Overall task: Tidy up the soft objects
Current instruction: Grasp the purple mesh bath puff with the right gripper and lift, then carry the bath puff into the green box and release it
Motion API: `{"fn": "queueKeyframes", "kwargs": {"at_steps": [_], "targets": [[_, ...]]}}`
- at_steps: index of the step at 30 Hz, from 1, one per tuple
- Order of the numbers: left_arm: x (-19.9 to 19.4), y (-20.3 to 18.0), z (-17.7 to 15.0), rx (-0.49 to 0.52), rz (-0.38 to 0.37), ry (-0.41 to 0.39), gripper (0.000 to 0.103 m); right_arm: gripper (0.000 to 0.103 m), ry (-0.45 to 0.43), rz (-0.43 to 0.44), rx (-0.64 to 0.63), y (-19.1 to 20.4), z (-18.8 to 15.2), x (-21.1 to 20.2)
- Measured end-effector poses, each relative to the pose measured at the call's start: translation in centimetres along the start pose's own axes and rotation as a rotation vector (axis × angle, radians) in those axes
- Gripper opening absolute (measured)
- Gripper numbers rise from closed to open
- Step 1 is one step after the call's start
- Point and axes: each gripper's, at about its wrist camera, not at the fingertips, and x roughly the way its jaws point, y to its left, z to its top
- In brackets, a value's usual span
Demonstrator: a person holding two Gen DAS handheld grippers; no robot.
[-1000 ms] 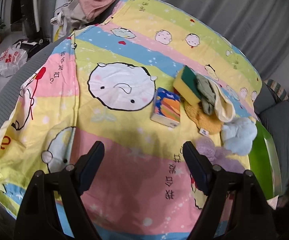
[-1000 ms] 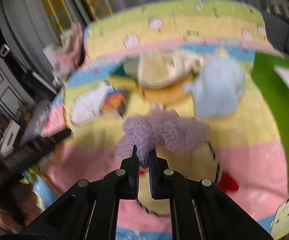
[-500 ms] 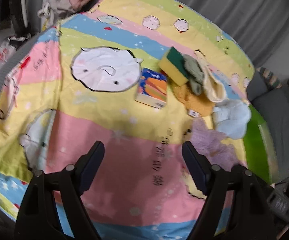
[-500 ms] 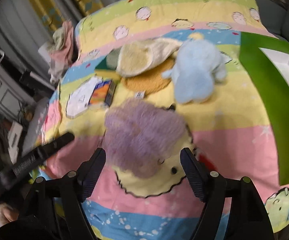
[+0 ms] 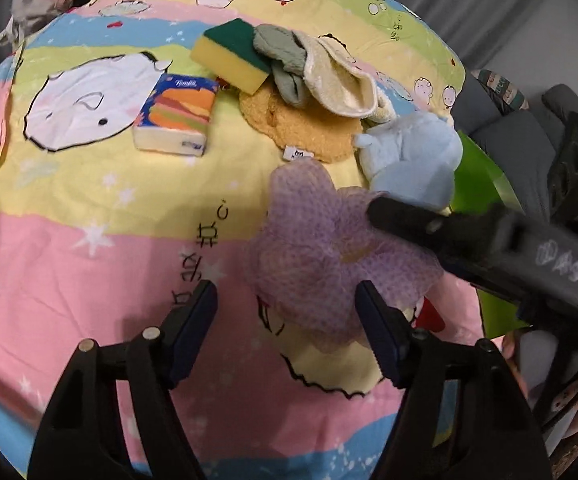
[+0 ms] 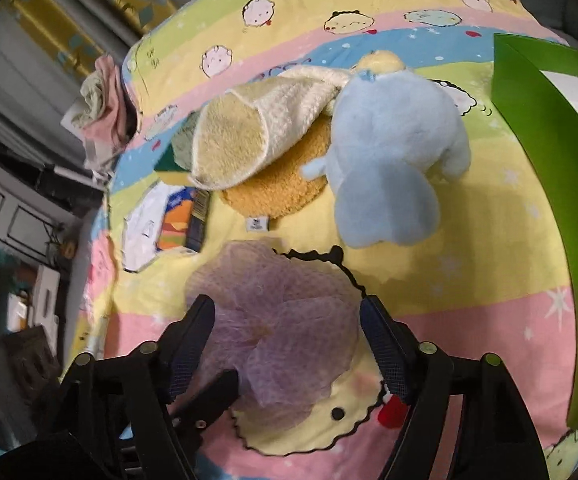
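Observation:
A purple mesh bath pouf [image 5: 321, 248] [image 6: 281, 320] lies on the striped cartoon bedsheet [image 5: 89, 248]. My right gripper [image 6: 287, 340] straddles it with its jaws closing, and the pads do not visibly press it. One of its black fingers [image 5: 409, 216] reaches over the pouf's far side in the left wrist view. My left gripper [image 5: 287, 320] hovers at the pouf's near edge, jaws closing too, gripping nothing. Behind the pouf sit a blue plush toy [image 5: 413, 160] [image 6: 393, 152], a cream towel [image 6: 257, 132], an orange round cloth [image 5: 301, 128] and a yellow-green sponge [image 5: 229, 52].
A tissue pack [image 5: 177, 114] lies left of the pile, with a grey-green cloth [image 5: 285, 60] by the sponge. A green box [image 6: 549, 140] stands at the bed's right edge. Crumpled clothes [image 6: 103, 104] sit at the far corner, and furniture lies beyond the bed on the left.
My right gripper let go of the purple pouf and opened wide around it; the pouf now rests on the sheet. My left gripper swung right and down toward the pouf.

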Motion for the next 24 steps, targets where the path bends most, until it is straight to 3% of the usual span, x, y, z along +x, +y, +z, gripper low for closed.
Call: {"fn": "queueKeyframes", "kwargs": {"at_steps": [2, 5, 7, 9, 10, 12, 15, 18, 24], "targets": [[0.3, -0.1, 0.3, 0.007, 0.003, -0.002, 0.061, 0.062, 0.03, -0.015, -0.007, -0.2, 0.0, 1.0], [0.8, -0.3, 0.6, 0.001, 0.023, 0.001, 0.046, 0.056, 0.056, 0.016, 0.043, -1.1, -0.1, 2.0], [1.1, -0.8, 0.9, 0.014, 0.006, 0.007, 0.024, 0.046, 0.056, 0.021, 0.065, -1.4, 0.0, 2.2], [1.5, -1.0, 1.3, 0.029, -0.021, 0.026, 0.017, 0.038, 0.053, 0.029, 0.055, -1.4, 0.1, 2.4], [2.0, -1.2, 1.2, 0.039, -0.052, 0.036, 0.016, 0.032, 0.053, 0.052, 0.053, -1.4, 0.1, 2.5], [2.7, -1.6, 1.1, 0.063, -0.03, 0.034, 0.015, 0.029, 0.096, 0.133, 0.087, -1.6, -0.3, 3.5], [2.6, -2.2, 1.4, 0.08, 0.001, 0.008, 0.012, 0.028, 0.067, 0.112, 0.061, -0.8, -0.6, 3.2], [1.9, -2.2, 1.9, 0.056, -0.005, -0.004, 0.011, 0.028, 0.058, 0.164, 0.053, -0.2, -0.7, 2.4], [-1.6, -5.1, 2.3, 0.145, 0.036, -0.101, 0.01, 0.028, -0.04, 0.22, 0.023, 0.7, -0.3, -1.8]]}}
